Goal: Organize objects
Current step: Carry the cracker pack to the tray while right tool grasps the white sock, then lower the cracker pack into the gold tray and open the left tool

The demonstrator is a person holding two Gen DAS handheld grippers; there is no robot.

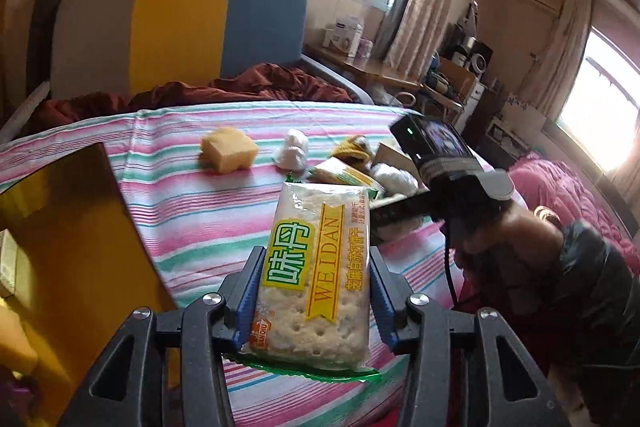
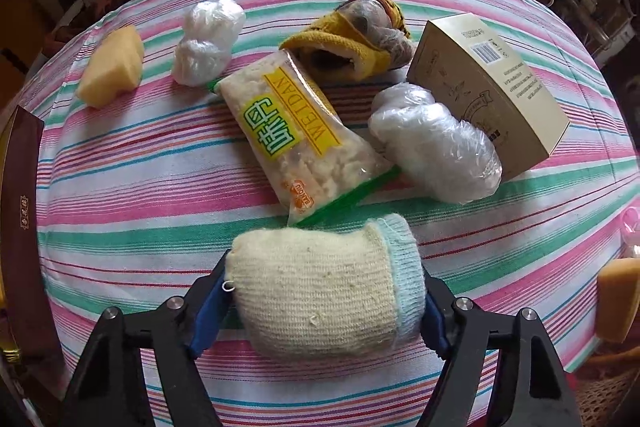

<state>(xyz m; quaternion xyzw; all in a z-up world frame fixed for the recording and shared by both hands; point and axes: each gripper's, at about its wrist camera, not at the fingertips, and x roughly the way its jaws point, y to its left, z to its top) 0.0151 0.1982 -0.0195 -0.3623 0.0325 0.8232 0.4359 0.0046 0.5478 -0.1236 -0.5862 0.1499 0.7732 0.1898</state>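
Note:
My left gripper (image 1: 314, 291) is shut on a packet of Weidan crackers (image 1: 316, 267) and holds it above the striped cloth (image 1: 192, 211). My right gripper (image 2: 326, 297) is shut on a rolled cream knit glove (image 2: 324, 287) just above the cloth (image 2: 132, 187). On the cloth lie a second cracker packet (image 2: 296, 135), a yellow sponge (image 2: 112, 67), a small white plastic bundle (image 2: 208, 39), a larger clear plastic bundle (image 2: 436, 143), a yellow glove (image 2: 352, 43) and a beige carton (image 2: 488, 87). The right gripper's body shows in the left wrist view (image 1: 460, 167).
A dark red box (image 2: 24, 227) stands at the cloth's left edge, with a gold surface (image 1: 68, 227) in the left wrist view. Another sponge piece (image 2: 618, 299) sits at the right edge. A headboard (image 1: 180, 27), rumpled red bedding (image 1: 240, 87) and a cluttered desk (image 1: 400, 71) lie beyond.

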